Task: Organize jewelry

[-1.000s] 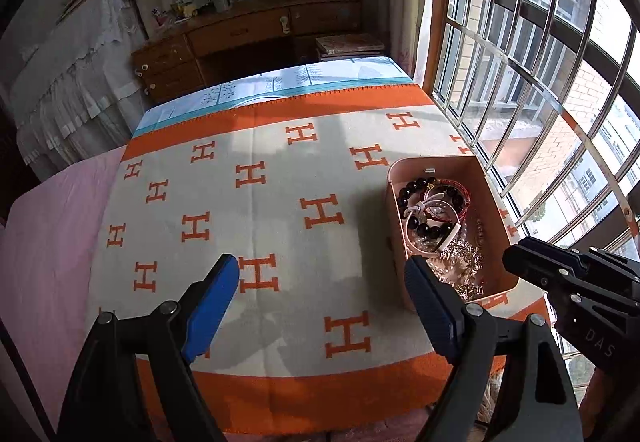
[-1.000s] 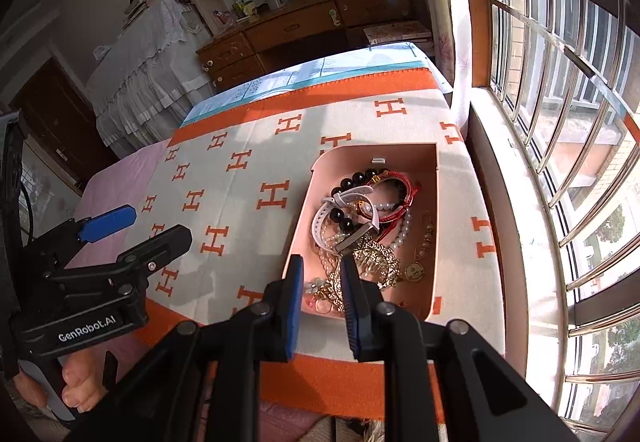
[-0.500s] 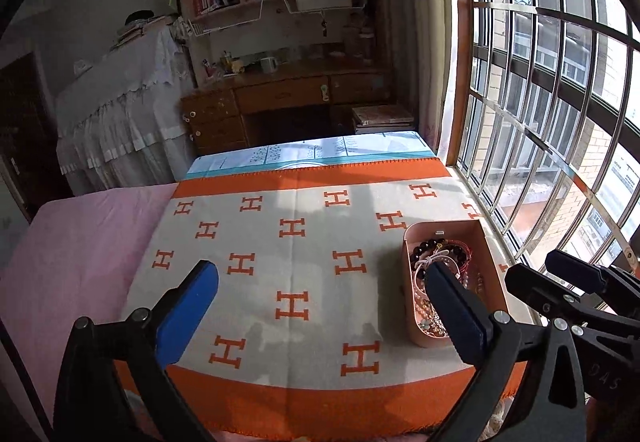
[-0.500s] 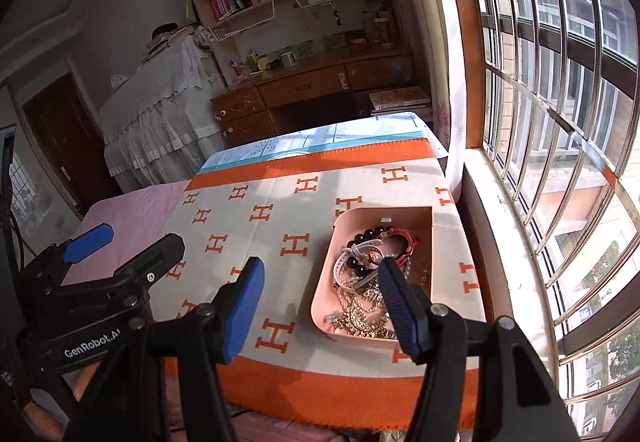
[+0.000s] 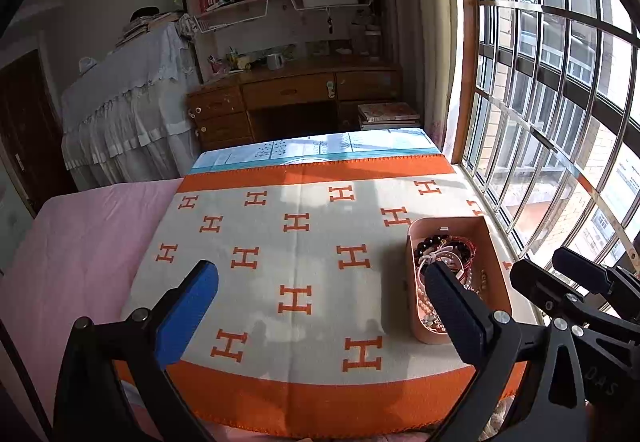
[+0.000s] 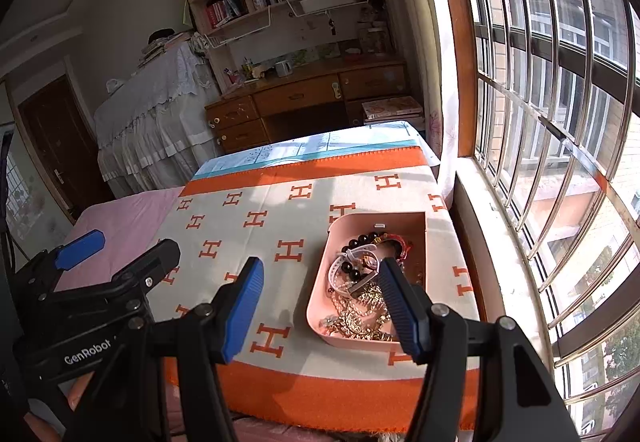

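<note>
A pink tray [image 6: 320, 296] [image 5: 498, 270] sits on the right side of an orange and cream H-pattern blanket [image 5: 304, 254] [image 6: 256, 238]. It holds a tangle of jewelry [image 6: 362, 286]: a black bead bracelet [image 6: 354, 272], a white watch strap [image 6: 340, 268], red beads and gold chains. My left gripper [image 5: 320, 282] is open and empty, held above the blanket's near edge. My right gripper [image 6: 320, 278] is open and empty, above the tray's near left side. Each gripper shows at the edge of the other's view.
The blanket covers a bed with a pink sheet [image 5: 80, 242] on the left. A barred window [image 6: 560, 122] and sill run along the right. A wooden desk [image 5: 296, 98], bookshelves and a cloth-covered cabinet [image 5: 128, 110] stand beyond the bed.
Both grippers have pulled back and risen from the blanket and tray. My right gripper has opened from nearly shut to wide. The tray and jewelry have not moved.
</note>
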The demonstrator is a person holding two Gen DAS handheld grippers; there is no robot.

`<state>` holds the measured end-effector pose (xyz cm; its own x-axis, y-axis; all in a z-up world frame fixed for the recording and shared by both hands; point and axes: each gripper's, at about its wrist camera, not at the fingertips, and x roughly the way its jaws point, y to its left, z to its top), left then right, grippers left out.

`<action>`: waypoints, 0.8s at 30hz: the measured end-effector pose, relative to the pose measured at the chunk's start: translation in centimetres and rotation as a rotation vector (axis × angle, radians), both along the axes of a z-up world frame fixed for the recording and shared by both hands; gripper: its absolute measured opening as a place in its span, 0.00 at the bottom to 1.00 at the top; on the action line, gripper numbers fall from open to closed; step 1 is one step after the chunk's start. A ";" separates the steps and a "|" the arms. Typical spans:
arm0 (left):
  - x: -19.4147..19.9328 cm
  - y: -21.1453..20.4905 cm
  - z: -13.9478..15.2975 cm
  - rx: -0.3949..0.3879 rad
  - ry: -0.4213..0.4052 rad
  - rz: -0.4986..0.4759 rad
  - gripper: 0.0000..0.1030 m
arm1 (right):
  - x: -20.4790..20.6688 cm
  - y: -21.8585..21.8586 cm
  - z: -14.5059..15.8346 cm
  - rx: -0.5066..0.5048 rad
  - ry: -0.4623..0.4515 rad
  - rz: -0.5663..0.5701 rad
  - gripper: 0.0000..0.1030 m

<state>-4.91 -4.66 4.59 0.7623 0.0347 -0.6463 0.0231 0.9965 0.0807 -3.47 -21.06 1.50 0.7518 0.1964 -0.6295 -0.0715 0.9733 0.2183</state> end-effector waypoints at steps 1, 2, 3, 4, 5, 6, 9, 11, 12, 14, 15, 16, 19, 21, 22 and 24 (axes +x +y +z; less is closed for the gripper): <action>0.0 0.0 0.0 0.001 0.002 0.000 0.99 | 0.0 0.0 0.0 0.000 0.000 0.000 0.59; 0.1 -0.1 -0.1 0.001 0.005 -0.001 0.99 | 0.0 0.0 0.0 0.001 -0.001 0.001 0.59; 0.1 -0.1 -0.2 0.003 0.009 -0.002 0.99 | 0.0 0.0 0.0 0.001 -0.001 0.000 0.59; 0.2 -0.2 -0.4 0.004 0.014 -0.003 0.99 | 0.0 0.0 0.0 0.001 -0.001 0.000 0.59; 0.3 -0.2 -0.4 0.006 0.018 -0.004 0.99 | 0.0 0.0 0.0 0.001 -0.002 0.000 0.59; 0.3 -0.3 -0.5 0.005 0.022 -0.007 0.99 | 0.0 0.0 0.0 0.001 -0.002 0.000 0.59; 0.4 -0.4 -0.5 0.000 0.026 -0.008 0.99 | 0.0 0.0 0.1 0.005 -0.002 0.000 0.59; 0.4 -0.4 -0.5 -0.001 0.025 -0.007 0.99 | -0.1 0.0 0.1 0.004 -0.003 0.000 0.59; 0.4 -0.4 -0.5 0.000 0.024 -0.007 0.99 | -0.1 0.0 0.1 0.004 -0.003 0.000 0.59; 0.4 -0.3 -0.5 0.000 0.025 -0.007 0.99 | -0.1 0.0 0.1 0.003 -0.003 -0.001 0.59; 0.3 -0.3 -0.5 -0.001 0.023 -0.007 0.99 | 0.0 0.0 0.0 0.003 -0.004 -0.001 0.59; 0.4 -0.3 -0.5 0.000 0.024 -0.008 0.99 | -0.1 0.0 0.0 0.004 -0.003 -0.001 0.59; 0.4 -0.3 -0.5 0.000 0.026 -0.008 0.99 | 0.0 -0.1 0.0 0.005 -0.002 0.000 0.59; 0.4 -0.4 -0.6 -0.001 0.029 -0.006 0.99 | 0.0 -0.1 0.0 0.007 -0.002 0.000 0.59; 0.4 -0.3 -0.6 -0.001 0.029 -0.006 0.99 | 0.0 -0.1 -0.1 0.006 -0.001 0.000 0.59; 0.4 -0.4 -0.6 -0.003 0.029 -0.006 0.99 | 0.0 -0.1 -0.1 0.008 0.001 -0.001 0.59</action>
<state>-4.49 -5.06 4.02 0.7432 0.0282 -0.6685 0.0318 0.9965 0.0773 -3.51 -21.18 1.44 0.7511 0.2007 -0.6289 -0.0704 0.9716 0.2260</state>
